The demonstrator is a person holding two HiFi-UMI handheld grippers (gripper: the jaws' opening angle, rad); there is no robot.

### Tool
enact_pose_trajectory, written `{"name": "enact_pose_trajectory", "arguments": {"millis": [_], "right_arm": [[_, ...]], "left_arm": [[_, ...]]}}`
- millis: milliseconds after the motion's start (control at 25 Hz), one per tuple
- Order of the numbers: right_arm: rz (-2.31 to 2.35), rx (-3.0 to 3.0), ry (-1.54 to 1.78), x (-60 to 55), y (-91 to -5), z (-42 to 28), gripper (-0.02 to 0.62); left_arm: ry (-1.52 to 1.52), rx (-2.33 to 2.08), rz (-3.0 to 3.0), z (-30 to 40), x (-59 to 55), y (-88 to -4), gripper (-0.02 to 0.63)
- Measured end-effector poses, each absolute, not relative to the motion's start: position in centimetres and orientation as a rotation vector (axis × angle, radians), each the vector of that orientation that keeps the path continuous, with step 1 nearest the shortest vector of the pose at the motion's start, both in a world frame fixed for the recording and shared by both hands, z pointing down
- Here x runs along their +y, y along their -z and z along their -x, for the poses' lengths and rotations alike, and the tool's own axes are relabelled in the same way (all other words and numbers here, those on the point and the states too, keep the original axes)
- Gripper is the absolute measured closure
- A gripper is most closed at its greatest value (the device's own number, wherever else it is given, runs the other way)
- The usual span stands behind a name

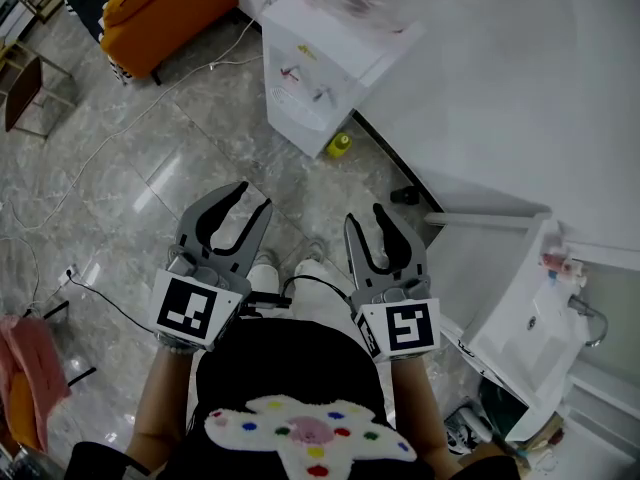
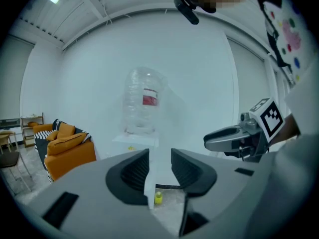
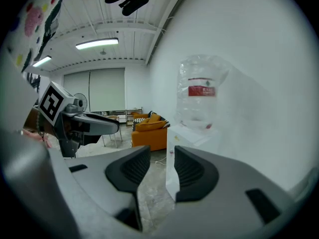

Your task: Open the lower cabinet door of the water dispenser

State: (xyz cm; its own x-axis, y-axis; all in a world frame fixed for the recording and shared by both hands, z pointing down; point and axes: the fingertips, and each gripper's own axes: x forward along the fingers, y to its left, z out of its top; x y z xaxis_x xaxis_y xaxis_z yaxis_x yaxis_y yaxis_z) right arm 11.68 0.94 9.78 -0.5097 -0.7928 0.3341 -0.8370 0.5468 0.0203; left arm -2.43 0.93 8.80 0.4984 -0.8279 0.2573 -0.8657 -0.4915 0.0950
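Observation:
The white water dispenser (image 1: 305,78) stands against the wall a good way ahead of me, with a clear bottle (image 2: 144,101) on top. Its lower cabinet door (image 1: 305,128) looks closed. Both grippers hang over the floor, well short of it. My left gripper (image 1: 250,198) is open with nothing between its jaws; in its own view the gap (image 2: 159,161) frames the dispenser (image 2: 137,143). My right gripper (image 1: 365,216) is open and empty too, and it points at the dispenser (image 3: 187,138) from the side.
A small yellow bottle (image 1: 340,145) stands on the floor by the dispenser's base. An orange sofa (image 1: 165,8) is at the far left, and a white cable (image 1: 120,128) trails over the tiles. A white wall runs along the right, with a white sink unit (image 1: 530,328) near me.

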Motion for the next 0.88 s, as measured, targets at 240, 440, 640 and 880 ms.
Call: {"name": "enact_pose_trajectory", "arguments": {"millis": [240, 440, 640, 880], "right_arm": [[-1.331, -2.475, -0.211, 0.4, -10.5, -11.6, 0.448], [-1.280, -2.469, -0.216, 0.6, -11.9, -11.7, 0.453], [-1.221, -2.473, -0.235, 0.4, -13.7, -11.3, 0.453], [-1.197, -2.447, -0.268, -0.3, -16.6, -12.2, 0.453]], "left_arm": [[-0.282, -1.487, -2.500, 3.1, 0.4, -9.5, 0.469], [-0.311, -1.500, -2.482, 3.4, 0.5, -10.5, 0.469], [-0.327, -1.490, -2.464, 3.1, 0.1, -11.9, 0.469], [-0.351, -1.458, -2.464, 2.2, -0.5, -14.0, 0.469]]}}
